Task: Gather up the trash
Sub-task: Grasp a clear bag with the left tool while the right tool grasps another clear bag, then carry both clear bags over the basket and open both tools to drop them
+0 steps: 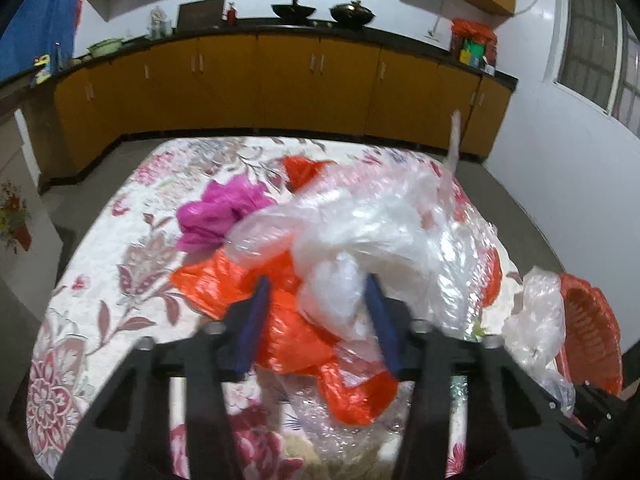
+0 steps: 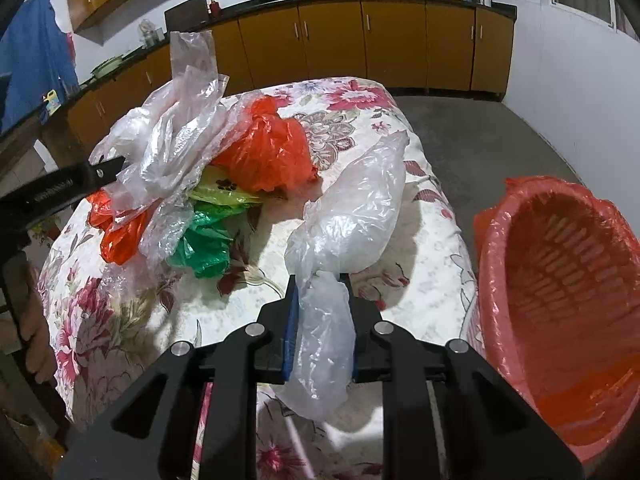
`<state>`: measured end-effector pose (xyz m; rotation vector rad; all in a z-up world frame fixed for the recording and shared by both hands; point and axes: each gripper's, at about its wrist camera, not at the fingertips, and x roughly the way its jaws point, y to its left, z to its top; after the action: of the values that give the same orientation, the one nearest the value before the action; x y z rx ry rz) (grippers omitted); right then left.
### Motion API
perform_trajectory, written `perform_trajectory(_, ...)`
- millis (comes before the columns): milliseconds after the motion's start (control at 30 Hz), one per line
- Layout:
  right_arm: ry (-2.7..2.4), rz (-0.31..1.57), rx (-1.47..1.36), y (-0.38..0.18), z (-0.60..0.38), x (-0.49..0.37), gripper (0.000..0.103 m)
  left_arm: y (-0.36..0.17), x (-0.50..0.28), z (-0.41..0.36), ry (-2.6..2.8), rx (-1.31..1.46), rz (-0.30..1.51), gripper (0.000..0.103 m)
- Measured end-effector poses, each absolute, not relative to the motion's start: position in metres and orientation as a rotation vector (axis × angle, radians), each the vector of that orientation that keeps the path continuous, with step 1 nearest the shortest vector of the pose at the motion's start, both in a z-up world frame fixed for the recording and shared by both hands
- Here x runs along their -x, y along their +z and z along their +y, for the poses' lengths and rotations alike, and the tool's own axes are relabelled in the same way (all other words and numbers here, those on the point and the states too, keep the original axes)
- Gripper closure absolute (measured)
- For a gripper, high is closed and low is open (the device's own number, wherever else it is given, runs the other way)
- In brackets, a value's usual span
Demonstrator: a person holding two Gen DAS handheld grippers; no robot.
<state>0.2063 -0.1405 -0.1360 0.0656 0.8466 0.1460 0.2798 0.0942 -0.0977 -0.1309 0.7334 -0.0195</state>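
Risk: clear bag (image 2: 352, 216), pinched by right gripper (image 2: 322, 320), snags beside red-lined basket (image 2: 560, 280).
Left gripper (image 1: 316, 308): fingers spread around clear plastic (image 1: 352, 240).

Right gripper (image 2: 322, 280) clamped on clear plastic bag (image 2: 352, 216) (beside the red-lined basket (image 2: 496, 240)).

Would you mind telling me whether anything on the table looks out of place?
Yes: crumpled plastic bags lie heaped on the floral tablecloth, not in the lined basket beside it. Nothing looks spilled or broken.
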Motion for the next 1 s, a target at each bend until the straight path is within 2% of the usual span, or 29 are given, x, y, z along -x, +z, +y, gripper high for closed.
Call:
perform_trajectory(33, 0.145, 0.846, -0.066, -0.136, -0.141, -0.207, 0.083, -0.099, -0.279, 0.092, -0.028, 0.129, 0.735, 0.077)
perform_trajectory(167, 0.140, 0.839, -0.057, -0.135, -0.142, -0.207, 0.083, -0.096, -0.272, 0.091, -0.034, 0.120, 0.707, 0.089)
perform_trajectory(600, 0.123, 0.752, -0.076, -0.099, -0.164, -0.181, 0.083, -0.049, -0.224, 0.093, -0.059, 0.109, 0.588, 0.090)
perform_trajectory(1000, -0.016, 0.664, -0.088, -0.065, -0.229, -0.139, 0.083, -0.021, -0.182, 0.031, -0.241, 0.100, 0.557, 0.090)
